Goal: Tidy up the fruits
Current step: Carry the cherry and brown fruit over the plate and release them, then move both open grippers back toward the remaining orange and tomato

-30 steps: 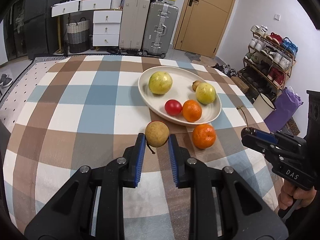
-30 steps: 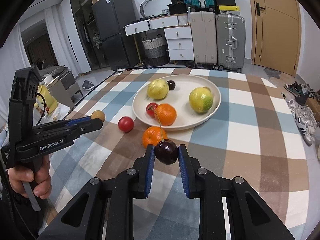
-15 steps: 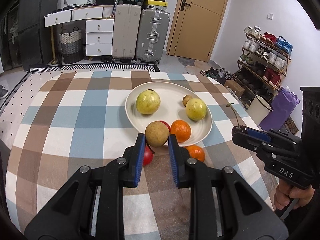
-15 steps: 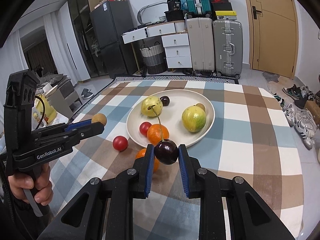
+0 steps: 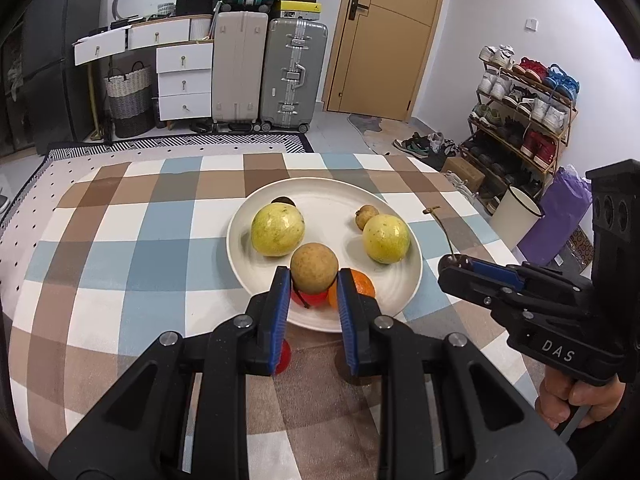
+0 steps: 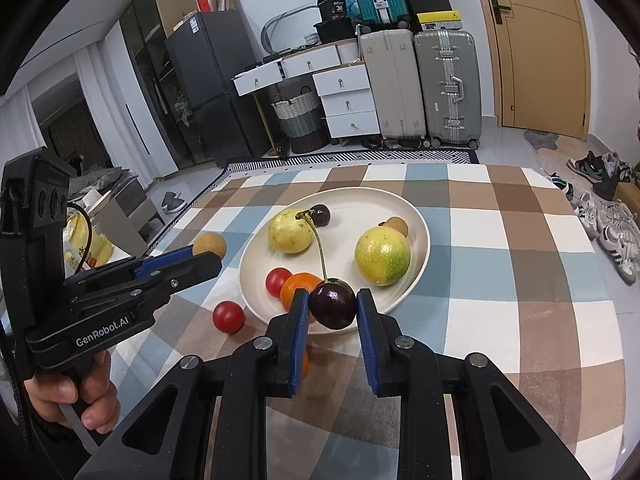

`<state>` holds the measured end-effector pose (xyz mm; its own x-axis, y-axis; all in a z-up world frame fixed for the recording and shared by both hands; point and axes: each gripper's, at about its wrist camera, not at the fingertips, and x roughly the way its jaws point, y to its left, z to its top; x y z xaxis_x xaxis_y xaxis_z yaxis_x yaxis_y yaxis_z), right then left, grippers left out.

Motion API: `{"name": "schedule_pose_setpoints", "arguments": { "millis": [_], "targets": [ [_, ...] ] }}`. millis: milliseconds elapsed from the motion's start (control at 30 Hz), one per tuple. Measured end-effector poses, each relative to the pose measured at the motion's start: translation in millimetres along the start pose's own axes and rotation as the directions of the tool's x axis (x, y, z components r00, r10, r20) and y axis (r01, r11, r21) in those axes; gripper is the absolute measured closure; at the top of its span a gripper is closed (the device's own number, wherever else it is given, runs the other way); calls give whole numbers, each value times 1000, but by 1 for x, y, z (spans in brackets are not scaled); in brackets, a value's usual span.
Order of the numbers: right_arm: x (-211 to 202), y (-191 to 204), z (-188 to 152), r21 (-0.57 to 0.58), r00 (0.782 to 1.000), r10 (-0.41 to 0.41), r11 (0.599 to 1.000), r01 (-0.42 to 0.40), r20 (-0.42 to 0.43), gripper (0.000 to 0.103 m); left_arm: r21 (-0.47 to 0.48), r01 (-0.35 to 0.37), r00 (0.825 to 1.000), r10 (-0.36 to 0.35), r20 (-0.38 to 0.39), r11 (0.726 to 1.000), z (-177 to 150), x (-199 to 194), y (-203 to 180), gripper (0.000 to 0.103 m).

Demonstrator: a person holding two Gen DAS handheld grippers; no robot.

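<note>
My left gripper [image 5: 310,280] is shut on a round brown longan [image 5: 314,267] and holds it above the near rim of the white plate [image 5: 320,194]. My right gripper [image 6: 332,306] is shut on a dark cherry [image 6: 333,303] with a long stem, above the plate's [image 6: 420,256] near edge. The plate holds two yellow-green guavas [image 5: 277,229] [image 5: 386,239], a small longan [image 5: 366,215], a dark cherry [image 6: 320,215], an orange [image 6: 298,288] and a cherry tomato [image 6: 277,280]. A second tomato [image 6: 228,316] and an orange [image 6: 305,364] lie on the cloth.
The checked tablecloth [image 5: 132,240] covers the table. Each gripper shows in the other's view, the right one [image 5: 452,270] right of the plate, the left one [image 6: 208,256] left of it. Suitcases [image 5: 294,72], drawers and a shoe rack [image 5: 524,112] stand beyond.
Both grippers have risen and moved toward the plate with their fruit still held. The loose tomato and orange on the cloth now lie under the fingers.
</note>
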<state>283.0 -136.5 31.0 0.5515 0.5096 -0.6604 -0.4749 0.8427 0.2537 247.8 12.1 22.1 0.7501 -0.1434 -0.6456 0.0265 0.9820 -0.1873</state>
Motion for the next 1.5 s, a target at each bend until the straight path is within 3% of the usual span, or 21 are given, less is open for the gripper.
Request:
{"name": "schedule_pose_setpoints", "arguments": {
  "millis": [933,1233,1400,1500],
  "targets": [
    [54,-24,6,108,998,-33,993,38,-53,79,52,8,997,-4,-79,999,16,86,-11,82],
    [64,-25,8,101,996,-62,993,69,-65,79,41,7,996,-3,-94,999,15,95,-12,82],
    [50,-21,8,76,997,-74,994,76,-28,77,36,7,997,-4,-74,999,15,84,-11,82],
    [42,-21,7,68,997,-75,995,76,-21,72,38,-9,997,12,-73,999,14,74,-9,77]
  ]
}}
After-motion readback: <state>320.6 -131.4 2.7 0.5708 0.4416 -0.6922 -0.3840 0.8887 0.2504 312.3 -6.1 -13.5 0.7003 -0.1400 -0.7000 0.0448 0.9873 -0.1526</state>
